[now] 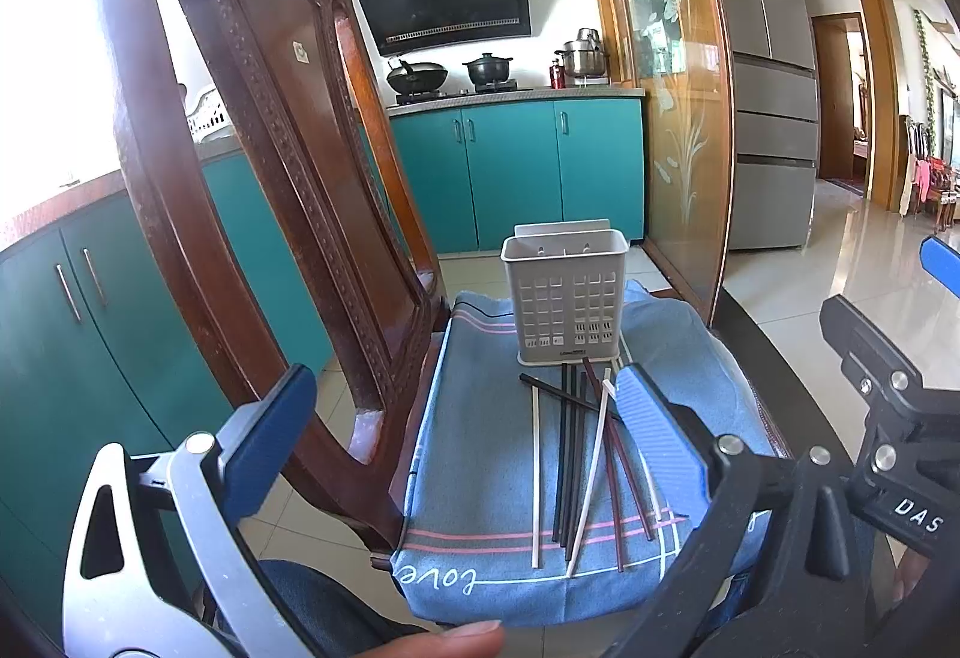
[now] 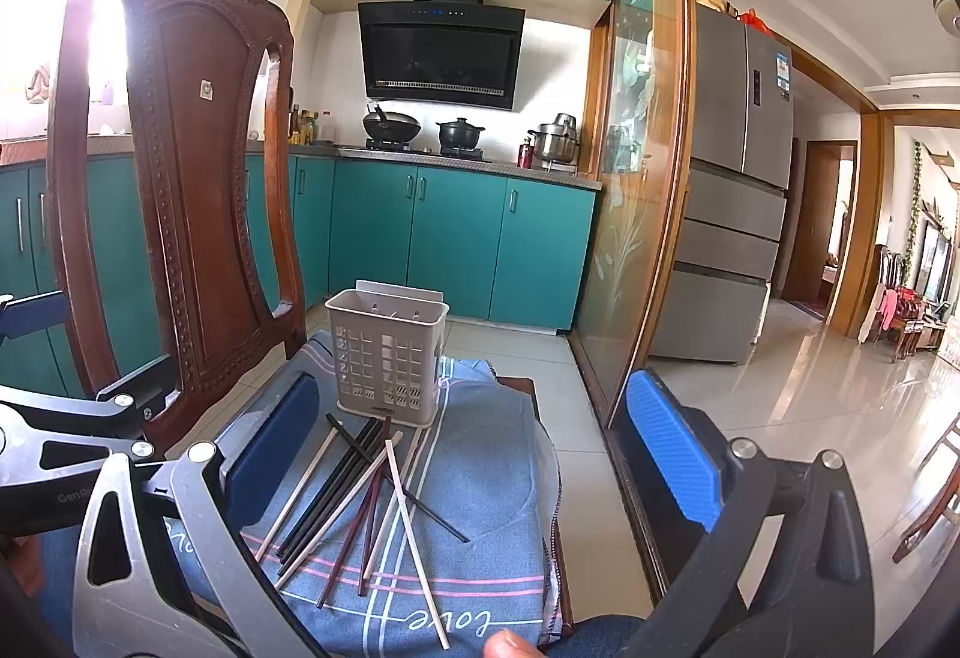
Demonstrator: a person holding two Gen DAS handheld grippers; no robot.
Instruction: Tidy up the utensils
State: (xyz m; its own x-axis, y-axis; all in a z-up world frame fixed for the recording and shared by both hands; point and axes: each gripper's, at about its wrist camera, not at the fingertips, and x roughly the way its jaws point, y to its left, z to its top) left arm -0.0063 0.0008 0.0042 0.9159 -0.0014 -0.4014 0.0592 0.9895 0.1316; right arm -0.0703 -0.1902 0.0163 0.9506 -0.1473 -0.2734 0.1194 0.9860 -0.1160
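Several chopsticks (image 1: 579,469), white, black and dark red, lie loosely crossed on a blue cloth (image 1: 474,484) over a chair seat. A grey perforated utensil holder (image 1: 565,298) stands upright just beyond them and looks empty. My left gripper (image 1: 468,442) is open and empty, hovering above the near end of the chopsticks. My right gripper (image 2: 480,454) is open and empty, above the chopsticks (image 2: 366,502) and in front of the holder (image 2: 387,355). The cloth also shows in the right wrist view (image 2: 486,484).
A carved wooden chair back (image 1: 270,166) rises close on the left. A glass sliding door (image 2: 636,214) with a wooden frame stands to the right. Teal kitchen cabinets (image 2: 456,238) and a stove with pots lie behind. A tiled floor surrounds the chair.
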